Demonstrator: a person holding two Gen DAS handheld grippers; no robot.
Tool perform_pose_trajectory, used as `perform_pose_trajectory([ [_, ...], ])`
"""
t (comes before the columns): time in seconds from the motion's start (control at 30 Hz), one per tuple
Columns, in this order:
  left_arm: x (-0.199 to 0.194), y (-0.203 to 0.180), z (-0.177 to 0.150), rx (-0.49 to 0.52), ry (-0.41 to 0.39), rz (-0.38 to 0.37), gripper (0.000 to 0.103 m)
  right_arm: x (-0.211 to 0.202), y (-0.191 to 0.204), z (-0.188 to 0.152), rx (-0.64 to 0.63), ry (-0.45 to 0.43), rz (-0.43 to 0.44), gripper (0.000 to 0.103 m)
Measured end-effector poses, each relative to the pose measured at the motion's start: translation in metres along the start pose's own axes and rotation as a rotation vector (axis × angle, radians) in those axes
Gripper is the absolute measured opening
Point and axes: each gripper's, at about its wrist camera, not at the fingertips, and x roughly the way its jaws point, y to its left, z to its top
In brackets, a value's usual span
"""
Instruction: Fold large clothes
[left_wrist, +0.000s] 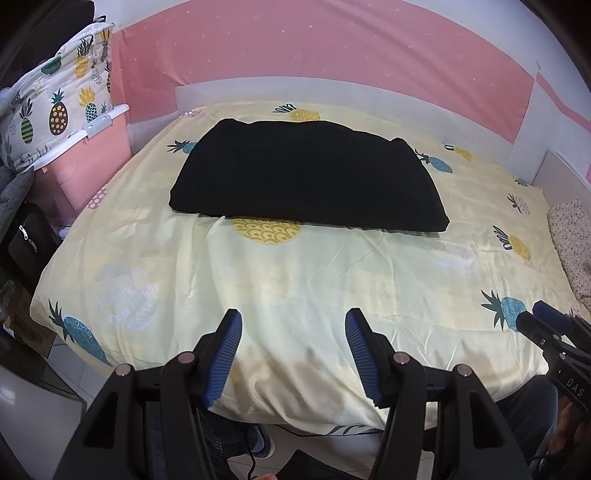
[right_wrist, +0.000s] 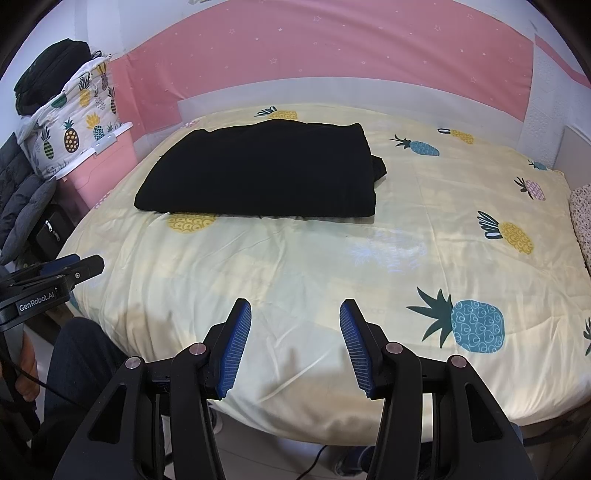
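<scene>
A black garment (left_wrist: 306, 173) lies folded in a flat rectangle on the far half of the bed; it also shows in the right wrist view (right_wrist: 262, 171), left of centre, with a small bit of cloth sticking out at its right edge. My left gripper (left_wrist: 293, 321) is open and empty above the bed's near edge, well short of the garment. My right gripper (right_wrist: 295, 310) is open and empty, also over the near edge. The right gripper shows at the right edge of the left wrist view (left_wrist: 543, 317), and the left gripper at the left edge of the right wrist view (right_wrist: 79, 264).
The bed has a pale yellow pineapple-print cover (left_wrist: 295, 280) (right_wrist: 406, 221). A pink cabinet (left_wrist: 92, 158) with a pineapple-print bag (left_wrist: 55, 107) stands at the left. A pink wall rises behind. Dark bags (right_wrist: 22, 192) lie at the left. A speckled cushion (left_wrist: 572, 243) lies at the right.
</scene>
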Motion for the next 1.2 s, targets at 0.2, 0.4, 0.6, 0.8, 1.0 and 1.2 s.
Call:
perform_pose_trajectory([
  [0.2,0.0000,0.0006,0.0003,0.001,-0.001,-0.001,0.060,-0.0003,0.0001,0.0002,0.000,-0.001,0.000,0.051],
  [0.4,-0.0004,0.0010,0.0010,-0.002,0.001,-0.001,0.060,-0.0003,0.0004,0.0003,-0.001,-0.001,-0.001,0.051],
  [0.6,0.0008,0.0020,0.0016,-0.002,0.006,-0.005,0.060,-0.0003,0.0002,0.0003,0.000,-0.001,-0.001,0.051],
  [0.8,0.0014,0.0005,0.0010,0.003,0.004,0.000,0.060,-0.0004,0.0004,0.0002,0.001,0.000,0.000,0.051],
  [1.0,0.0004,-0.0026,-0.0001,0.010,0.004,-0.001,0.060,-0.0010,0.0015,-0.0014,0.002,0.002,-0.002,0.051],
  [1.2,0.0012,-0.0004,-0.0005,0.003,0.015,-0.014,0.060,-0.0009,0.0009,-0.0013,0.002,0.003,-0.001,0.051],
])
